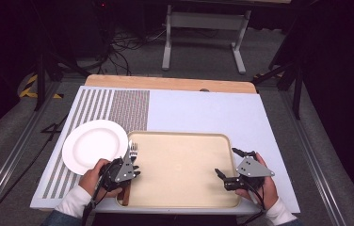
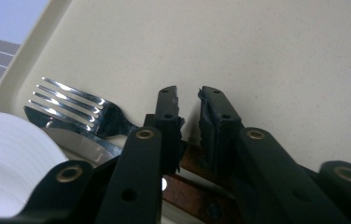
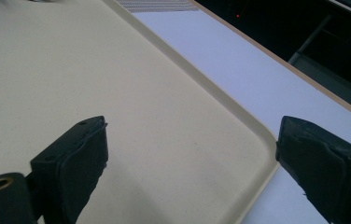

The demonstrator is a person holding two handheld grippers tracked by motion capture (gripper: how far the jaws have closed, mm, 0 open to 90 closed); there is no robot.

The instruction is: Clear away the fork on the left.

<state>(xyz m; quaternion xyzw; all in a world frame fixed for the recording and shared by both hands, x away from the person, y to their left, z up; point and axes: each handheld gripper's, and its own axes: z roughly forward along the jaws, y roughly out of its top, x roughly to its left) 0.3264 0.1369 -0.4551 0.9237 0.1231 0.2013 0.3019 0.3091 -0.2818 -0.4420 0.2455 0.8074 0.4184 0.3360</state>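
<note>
The beige tray (image 1: 180,169) lies on a pale blue table (image 1: 203,113), with dark grey floor and a white frame behind. At the tray's left edge, beside the white plate (image 1: 95,145), lie the fork (image 1: 133,149) and a brown-handled knife (image 2: 197,196). The left gripper (image 1: 135,170) hovers over them, jaws slightly apart and holding nothing. The right gripper (image 1: 227,167), at the tray's right edge, is wide apart and empty.

Tray (image 1: 184,165) middle lies free; fork (image 1: 133,150) and plate (image 1: 95,145) crowd its left edge.

Left tool (image 1: 130,170) over the fork (image 1: 132,151) on the tray (image 1: 184,200).
</note>
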